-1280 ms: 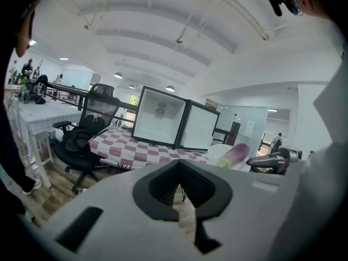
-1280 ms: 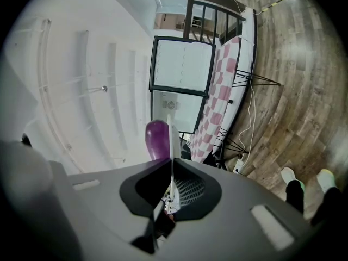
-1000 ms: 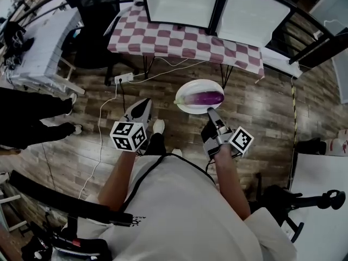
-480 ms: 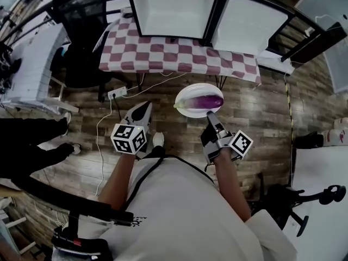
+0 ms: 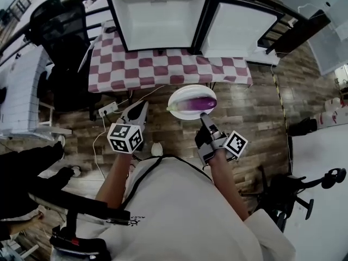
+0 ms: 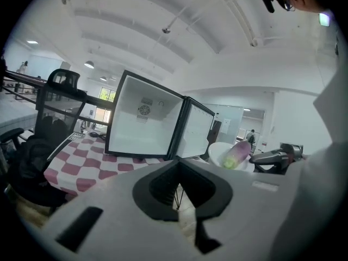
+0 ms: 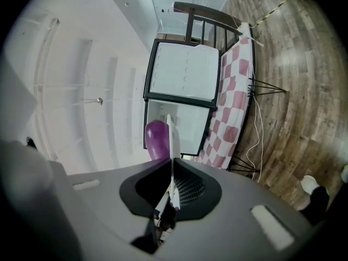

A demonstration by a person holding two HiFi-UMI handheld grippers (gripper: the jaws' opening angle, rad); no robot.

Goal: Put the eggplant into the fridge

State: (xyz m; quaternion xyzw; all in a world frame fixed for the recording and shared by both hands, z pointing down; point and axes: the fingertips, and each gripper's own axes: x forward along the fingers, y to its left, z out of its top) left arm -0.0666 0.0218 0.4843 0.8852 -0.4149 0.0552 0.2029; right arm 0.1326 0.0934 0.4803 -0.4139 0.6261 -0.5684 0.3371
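A purple eggplant (image 5: 197, 103) lies on a white plate (image 5: 176, 99) held in the air just in front of the checkered table (image 5: 163, 69). My right gripper (image 5: 204, 117) is shut on the plate's near rim; in the right gripper view the plate's edge (image 7: 174, 140) runs between its jaws with the eggplant (image 7: 156, 137) behind. My left gripper (image 5: 140, 110) hovers to the plate's left, shut and empty. The small white fridge (image 5: 157, 18) stands on the table, its door (image 5: 239, 29) swung wide open. The left gripper view shows the fridge (image 6: 142, 121) ahead and the eggplant (image 6: 237, 153) at right.
A black office chair (image 5: 60, 31) stands left of the table. Cables and a power strip (image 5: 107, 109) lie on the wooden floor under it. Another person's legs (image 5: 27, 167) are at the far left, and a black stand (image 5: 293, 192) is at the right.
Both grippers and the plate with the eggplant have moved forward toward the table and the open fridge, which now looms nearer. The grip on the plate is unchanged.
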